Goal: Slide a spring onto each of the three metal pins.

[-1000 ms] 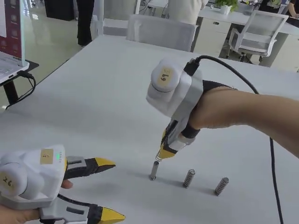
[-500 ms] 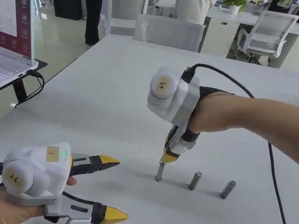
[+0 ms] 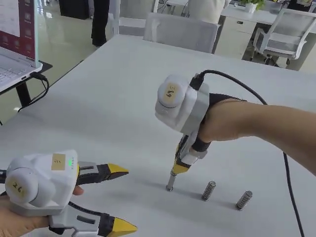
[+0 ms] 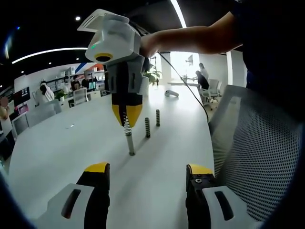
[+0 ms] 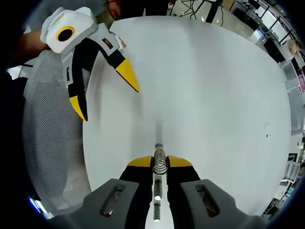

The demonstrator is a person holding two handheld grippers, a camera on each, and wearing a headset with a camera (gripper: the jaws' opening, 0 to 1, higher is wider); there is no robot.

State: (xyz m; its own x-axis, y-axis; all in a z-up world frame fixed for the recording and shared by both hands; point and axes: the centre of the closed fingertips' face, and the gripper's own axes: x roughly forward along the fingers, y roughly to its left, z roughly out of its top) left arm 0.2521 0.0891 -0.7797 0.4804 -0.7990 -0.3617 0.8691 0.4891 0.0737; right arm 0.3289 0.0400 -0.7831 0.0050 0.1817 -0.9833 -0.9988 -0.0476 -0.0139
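The right gripper [image 3: 178,169] hangs at the centre of the head view and points steeply down at the white counter [image 3: 98,98]. Its yellow tips are pinched on a spring [image 4: 126,125]. The spring stands upright, its long axis in line with the bare pin [image 3: 170,183] directly beneath it. In the left gripper view the spring's lower end meets the top of that pin, but whether it has slipped over the tip is too small to tell. In the right gripper view the spring sits at lower centre between the tips and is seen nearly end-on.

To the right of the bare pin in the head view, a row runs toward the lower right. It holds the middle pin [image 3: 209,190] and the end pin [image 3: 244,200], each upright with a spring coiled around it.

The left gripper [image 3: 123,200] sits at the lower left of the head view. Its jaws are spread wide with nothing between them, and its tips point right toward the pins, well apart from them.

A laptop [image 3: 12,39] shows at the upper left edge and a grey chair [image 3: 180,32] at the top, beyond the counter.
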